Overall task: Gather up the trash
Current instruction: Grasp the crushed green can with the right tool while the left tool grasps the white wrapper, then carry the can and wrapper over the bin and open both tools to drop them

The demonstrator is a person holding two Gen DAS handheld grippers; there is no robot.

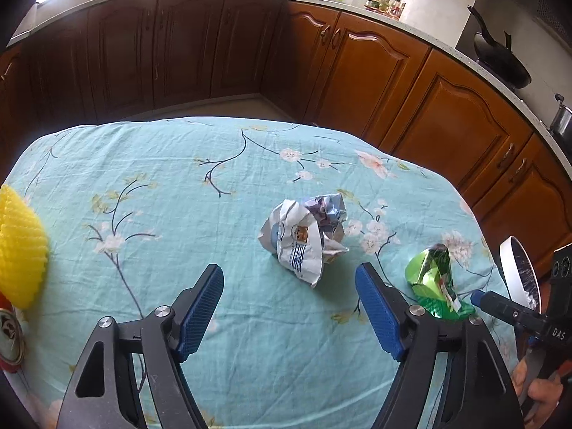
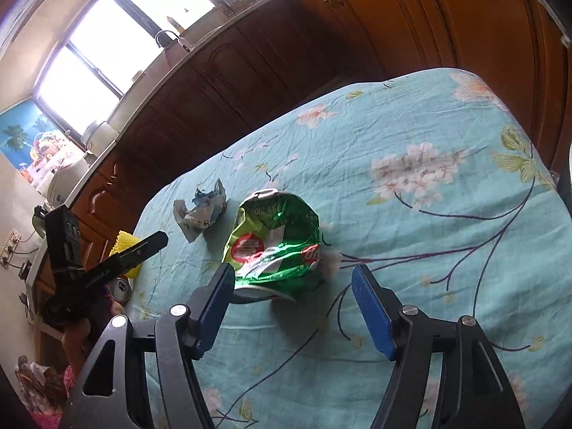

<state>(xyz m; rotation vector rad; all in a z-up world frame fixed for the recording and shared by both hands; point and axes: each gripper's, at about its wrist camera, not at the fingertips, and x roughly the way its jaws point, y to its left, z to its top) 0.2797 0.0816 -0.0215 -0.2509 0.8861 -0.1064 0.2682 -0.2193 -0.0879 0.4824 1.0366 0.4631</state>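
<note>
Right now both jaws stand wide, nothing held: my left hand-held gripper (image 1: 289,287) lines up on the crumpled white wrapper (image 1: 307,237), my right hand-held gripper (image 2: 293,286) on the green wrapper (image 2: 275,241), both lying loose on the cloth-covered counter (image 1: 143,164), one piece each.

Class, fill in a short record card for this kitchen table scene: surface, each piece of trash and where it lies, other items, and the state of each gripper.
surface: table under a teal floral cloth
trash 1: crumpled white and blue wrapper, ahead of the left gripper
trash 2: crumpled green wrapper, just ahead of the right gripper
other items: yellow ribbed object and a can at the cloth's left edge
left gripper: open, fingers empty
right gripper: open, nothing gripped
</note>
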